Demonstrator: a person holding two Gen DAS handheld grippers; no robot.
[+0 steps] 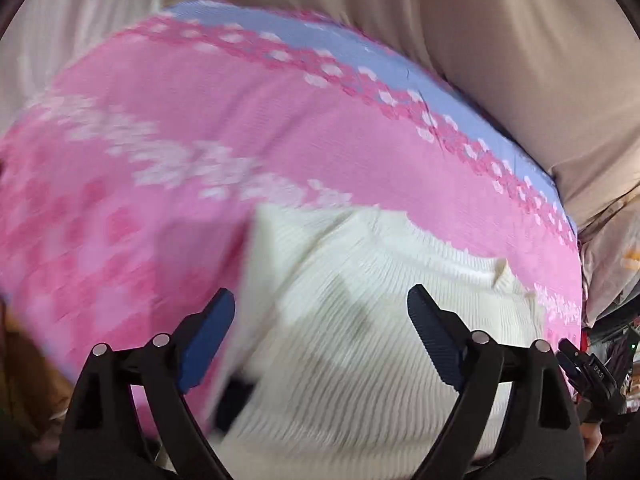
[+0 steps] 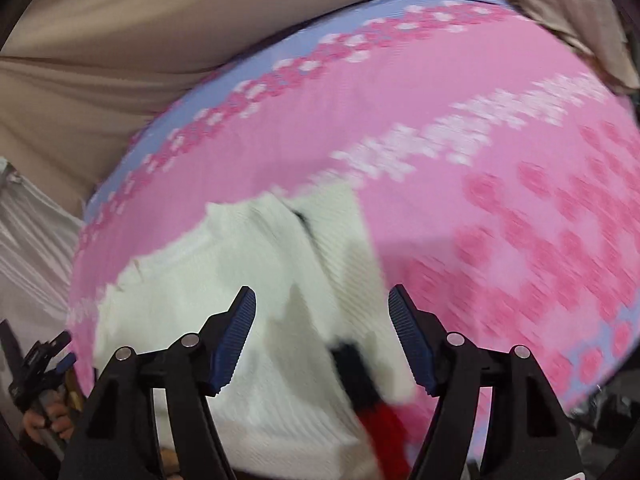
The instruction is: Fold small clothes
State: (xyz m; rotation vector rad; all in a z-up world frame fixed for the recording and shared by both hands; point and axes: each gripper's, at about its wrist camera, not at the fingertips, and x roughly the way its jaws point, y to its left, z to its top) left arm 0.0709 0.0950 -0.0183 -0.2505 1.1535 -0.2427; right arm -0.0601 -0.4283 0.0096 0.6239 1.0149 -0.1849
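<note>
Plainly, from the left wrist, the left gripper (image 1: pixel 320 312) hangs spread and empty over the white knit garment (image 1: pixel 360 320) on the pink blanket (image 1: pixel 200 120); from the right wrist, the right gripper (image 2: pixel 322 312) too (blurred); either could snag a loose flap.

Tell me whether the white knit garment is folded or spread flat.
Partly folded: the white knit garment lies on the pink blanket with one layer lapped over another, its overlapping edge visible. Blur hides whether the fold is finished.
</note>
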